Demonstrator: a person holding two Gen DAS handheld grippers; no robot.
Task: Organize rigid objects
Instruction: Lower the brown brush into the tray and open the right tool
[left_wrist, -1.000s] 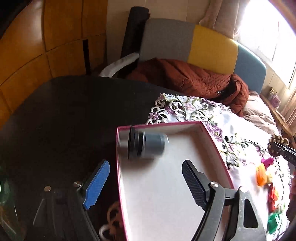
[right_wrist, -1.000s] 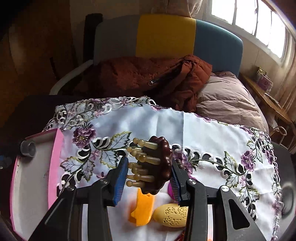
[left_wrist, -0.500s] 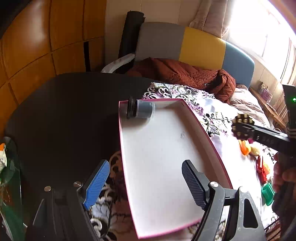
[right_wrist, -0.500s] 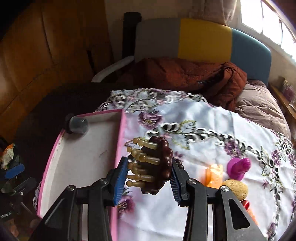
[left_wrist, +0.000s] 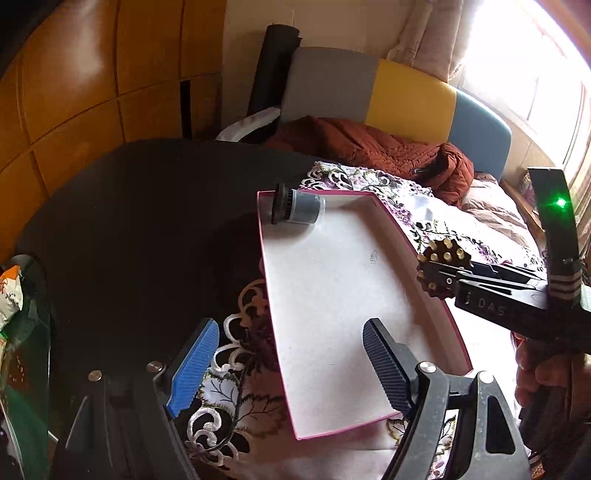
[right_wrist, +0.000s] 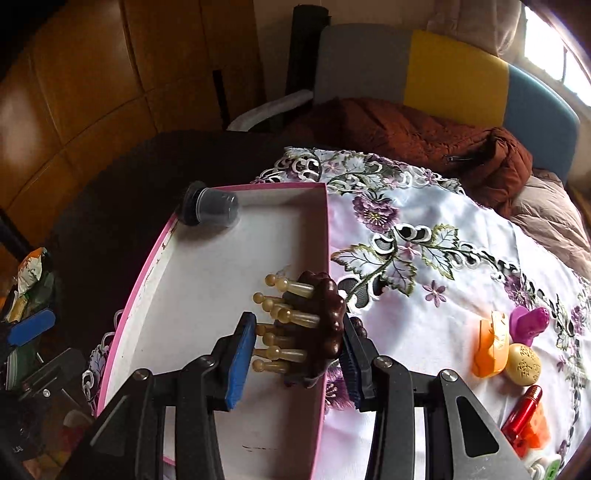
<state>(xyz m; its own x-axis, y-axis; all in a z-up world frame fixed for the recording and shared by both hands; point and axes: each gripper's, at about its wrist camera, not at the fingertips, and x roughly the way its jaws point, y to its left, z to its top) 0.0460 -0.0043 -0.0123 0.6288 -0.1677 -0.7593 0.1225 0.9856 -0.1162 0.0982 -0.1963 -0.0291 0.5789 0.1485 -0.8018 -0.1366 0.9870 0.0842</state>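
Observation:
A white tray with pink walls (left_wrist: 406, 251) (right_wrist: 327, 258) lies on the embroidered cloth. In its far left corner a grey bottle with a black cap (left_wrist: 299, 209) (right_wrist: 212, 208) lies on its side. My right gripper (right_wrist: 295, 347) is shut on a dark brown massage brush (right_wrist: 328, 325) with amber pegs, held above the tray's right wall. The left wrist view shows the brush (left_wrist: 441, 271) at the right. My left gripper (left_wrist: 288, 365) stands open over the tray's near left edge, gripping nothing.
Small items lie on the cloth (right_wrist: 443, 221) to the right: an orange piece (right_wrist: 491, 345), a magenta one (right_wrist: 528, 323), a yellow ball (right_wrist: 522, 363) and a red tube (right_wrist: 524, 410). The dark table (left_wrist: 147, 221) spreads left; a sofa with a brown jacket (right_wrist: 424, 136) stands behind.
My right gripper carried the brush left, from above the cloth to over the tray's right wall. My left gripper drew back from the bottle toward the tray's near edge.

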